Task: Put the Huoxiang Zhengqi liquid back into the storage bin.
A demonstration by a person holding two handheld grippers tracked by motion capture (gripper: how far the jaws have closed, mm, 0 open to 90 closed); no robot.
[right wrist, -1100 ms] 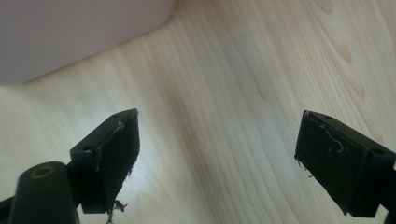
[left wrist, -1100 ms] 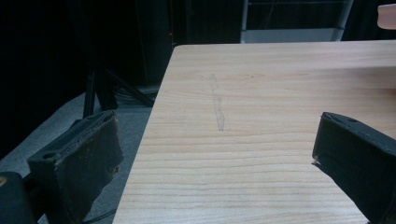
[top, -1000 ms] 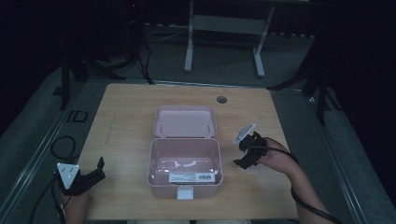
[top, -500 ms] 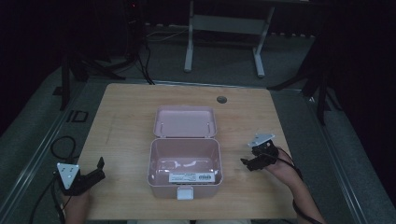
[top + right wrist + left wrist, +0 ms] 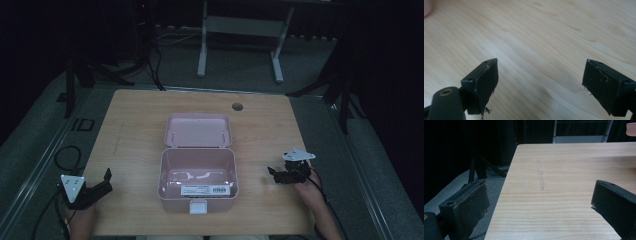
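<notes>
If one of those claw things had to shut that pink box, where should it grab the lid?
Probably the lid's far edge, reached from above and behind. The pink box stands open with its lid lying back flat, hinged along the near side, so the far rim is the free part. The right gripper is closest, fingers open.

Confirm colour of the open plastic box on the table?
Pale pink open plastic box, lid included; clearest in the high view.

White label (image 5: 202, 190) in box (image 5: 172, 145): print unreadable.
</notes>
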